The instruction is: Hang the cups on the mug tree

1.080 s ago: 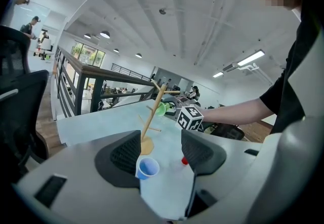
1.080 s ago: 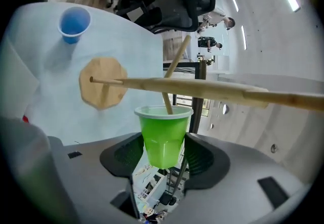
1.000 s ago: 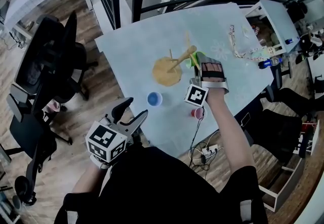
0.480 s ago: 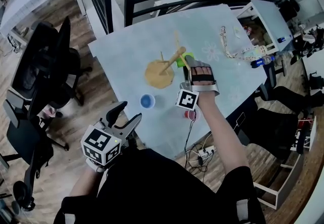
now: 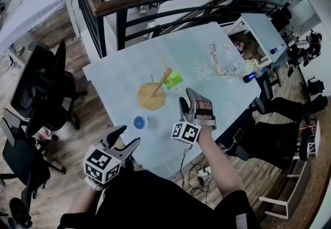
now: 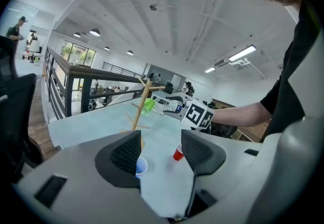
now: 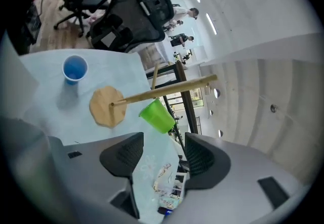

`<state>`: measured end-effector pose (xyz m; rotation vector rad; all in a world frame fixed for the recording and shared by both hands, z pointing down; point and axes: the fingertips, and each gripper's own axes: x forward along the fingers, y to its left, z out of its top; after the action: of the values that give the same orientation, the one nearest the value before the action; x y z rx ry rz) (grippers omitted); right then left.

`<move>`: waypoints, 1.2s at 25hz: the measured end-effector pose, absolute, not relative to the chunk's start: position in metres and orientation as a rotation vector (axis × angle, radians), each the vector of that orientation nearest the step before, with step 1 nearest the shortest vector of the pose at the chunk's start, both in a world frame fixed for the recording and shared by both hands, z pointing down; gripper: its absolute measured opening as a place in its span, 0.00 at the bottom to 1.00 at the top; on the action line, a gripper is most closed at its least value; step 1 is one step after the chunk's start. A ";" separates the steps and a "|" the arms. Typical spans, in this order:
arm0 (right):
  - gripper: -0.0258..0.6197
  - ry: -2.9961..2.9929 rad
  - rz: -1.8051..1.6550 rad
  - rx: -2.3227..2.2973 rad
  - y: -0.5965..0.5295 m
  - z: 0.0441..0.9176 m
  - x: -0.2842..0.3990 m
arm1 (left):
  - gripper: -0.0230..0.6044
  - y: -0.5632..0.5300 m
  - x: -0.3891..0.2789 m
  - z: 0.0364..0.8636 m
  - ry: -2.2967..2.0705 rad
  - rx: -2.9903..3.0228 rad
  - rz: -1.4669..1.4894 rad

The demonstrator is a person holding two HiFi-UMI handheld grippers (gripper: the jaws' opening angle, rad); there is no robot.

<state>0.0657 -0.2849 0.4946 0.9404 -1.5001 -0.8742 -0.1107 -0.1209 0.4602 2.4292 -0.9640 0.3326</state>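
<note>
The wooden mug tree (image 5: 156,84) stands on its round base mid-table, with a green cup (image 5: 173,80) hanging from one peg. My right gripper (image 5: 187,97) is open and empty just short of that cup. In the right gripper view the green cup (image 7: 157,115) hangs just beyond the right gripper (image 7: 161,154) and the blue cup (image 7: 75,69) stands upright far left. My left gripper (image 5: 125,136) is open and empty over the table's near edge. The left gripper (image 6: 161,149) looks at the blue cup (image 6: 141,167) and a red cup (image 6: 177,153) standing on the table.
A lanyard (image 5: 220,65) and a bottle (image 5: 251,75) lie at the table's far right. A dark railing (image 5: 119,11) runs behind the table (image 5: 124,67). Office chairs (image 5: 36,83) stand to the left, and a power strip (image 5: 204,173) lies on the floor.
My right gripper has drawn back from the green cup and rolled; the cup stays hanging on the tree. The left gripper has shifted only slightly and stays open.
</note>
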 end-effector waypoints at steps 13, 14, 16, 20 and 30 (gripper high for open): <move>0.18 -2.262 0.300 1.396 -0.166 0.452 0.115 | 0.43 -0.082 -0.036 0.432 -0.824 2.522 0.302; 0.17 -2.300 0.357 1.413 -0.157 0.448 0.118 | 0.38 -0.078 -0.030 0.429 -0.814 2.533 0.301; 0.12 -2.367 0.451 1.406 -0.136 0.444 0.121 | 0.26 -0.069 -0.017 0.420 -0.812 2.556 0.289; 0.09 -2.439 0.549 1.317 -0.098 0.444 0.123 | 0.09 -0.057 -0.004 0.405 -0.851 2.574 0.246; 0.09 -2.570 0.668 1.195 -0.045 0.446 0.114 | 0.07 -0.025 0.013 0.396 -0.893 2.597 0.298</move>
<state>0.1136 -0.0447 0.4463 1.1954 -2.5701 0.6684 0.0130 -0.0254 0.3958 2.5970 -0.8931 0.2979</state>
